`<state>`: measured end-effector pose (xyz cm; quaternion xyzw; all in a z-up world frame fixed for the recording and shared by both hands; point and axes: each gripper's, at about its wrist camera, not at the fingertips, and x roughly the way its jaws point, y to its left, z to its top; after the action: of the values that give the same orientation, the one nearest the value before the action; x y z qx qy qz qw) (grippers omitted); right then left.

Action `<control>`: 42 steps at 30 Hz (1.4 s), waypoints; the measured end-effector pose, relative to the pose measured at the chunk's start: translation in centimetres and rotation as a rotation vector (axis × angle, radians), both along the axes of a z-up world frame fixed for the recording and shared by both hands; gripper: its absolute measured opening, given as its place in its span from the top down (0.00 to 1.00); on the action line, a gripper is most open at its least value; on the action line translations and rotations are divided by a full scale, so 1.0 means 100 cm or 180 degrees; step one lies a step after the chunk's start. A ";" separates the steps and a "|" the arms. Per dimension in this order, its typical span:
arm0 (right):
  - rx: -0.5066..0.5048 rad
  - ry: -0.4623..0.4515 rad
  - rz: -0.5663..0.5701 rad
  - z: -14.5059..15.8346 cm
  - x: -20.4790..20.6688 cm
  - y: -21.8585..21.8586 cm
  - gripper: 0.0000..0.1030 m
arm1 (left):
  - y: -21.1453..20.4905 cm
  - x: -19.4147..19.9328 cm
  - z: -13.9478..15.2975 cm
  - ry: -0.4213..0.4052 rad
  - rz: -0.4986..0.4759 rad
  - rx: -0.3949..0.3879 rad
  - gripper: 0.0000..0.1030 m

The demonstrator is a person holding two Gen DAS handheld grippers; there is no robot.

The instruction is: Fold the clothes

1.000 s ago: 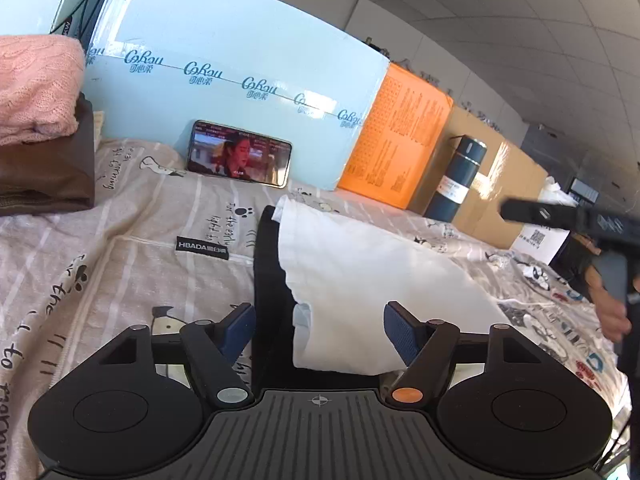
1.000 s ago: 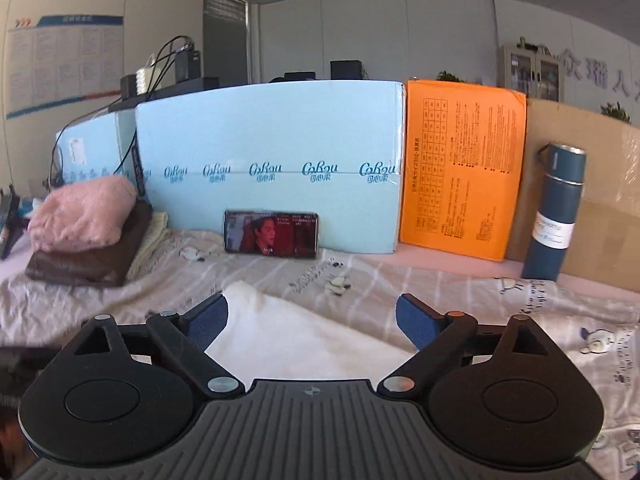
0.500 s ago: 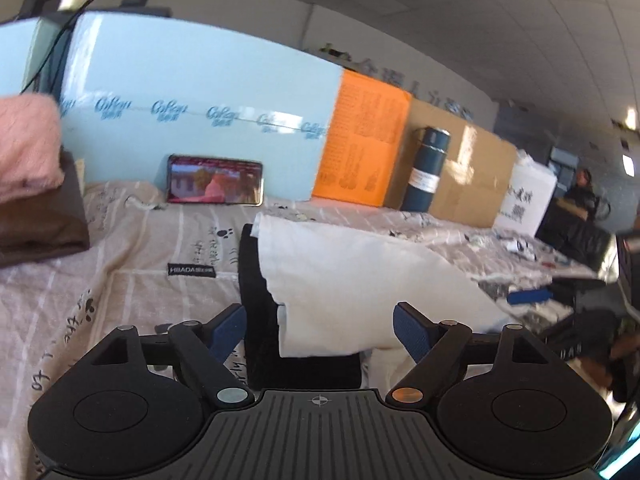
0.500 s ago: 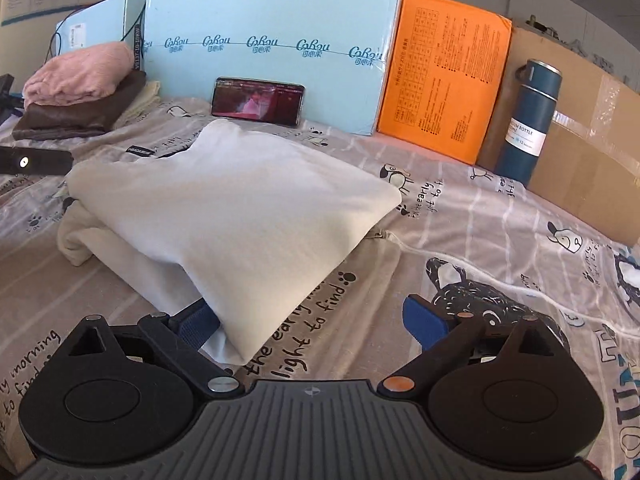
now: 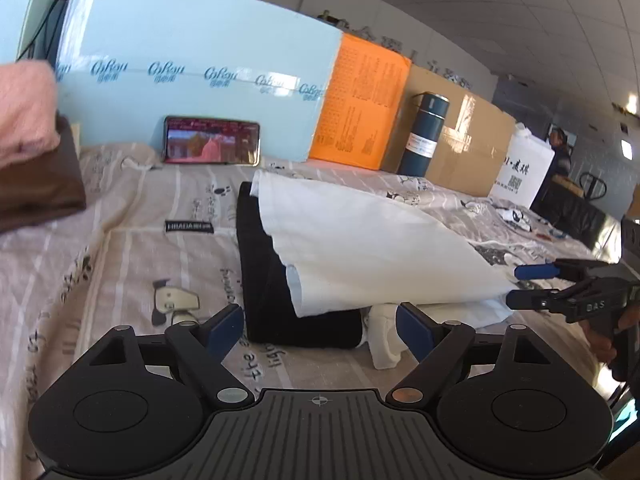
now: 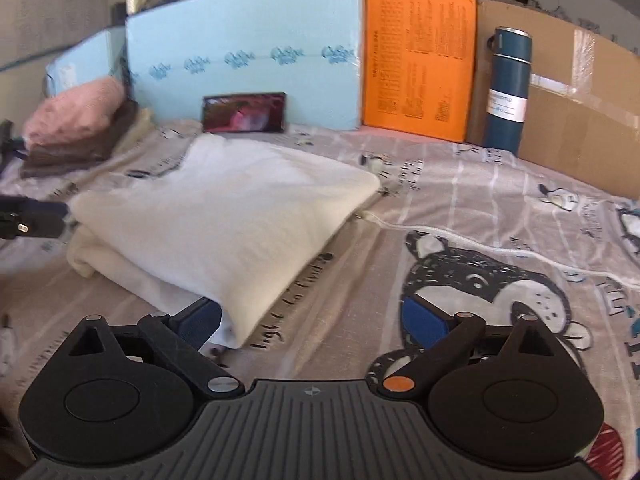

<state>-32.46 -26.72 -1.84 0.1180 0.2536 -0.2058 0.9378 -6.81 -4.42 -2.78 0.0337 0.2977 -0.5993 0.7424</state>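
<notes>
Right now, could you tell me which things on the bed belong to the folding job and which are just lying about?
Part of the job:
white garment
black garment
pink and brown folded stack

Just lying about:
phone
blue flask
orange board

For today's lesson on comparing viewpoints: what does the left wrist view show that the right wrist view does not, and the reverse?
Only the left wrist view shows the black garment under the white garment, the white container past the cardboard, and the open right gripper at the cloth's edge. Only the right wrist view shows the bear print on the sheet and the wall chart. Both show the phone, blue bottle, orange board and pink pile.
</notes>
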 end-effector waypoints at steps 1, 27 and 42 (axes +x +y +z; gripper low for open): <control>0.0121 -0.0188 0.0106 0.004 -0.006 -0.003 0.05 | 0.002 0.000 -0.002 0.0116 -0.0014 0.0029 0.13; 0.1727 -0.0654 -0.0448 -0.017 0.113 -0.143 0.39 | -0.066 0.015 -0.017 0.1363 0.0111 -0.0281 0.23; 0.0638 -0.1236 -0.0111 0.047 0.084 -0.091 0.89 | -0.095 -0.035 0.033 -0.0755 -0.0015 -0.0133 0.83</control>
<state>-24.01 -35.85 2.84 0.2525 0.0854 -0.1692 0.9489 -10.28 -13.94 0.51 0.0896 0.1951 -0.5989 0.7715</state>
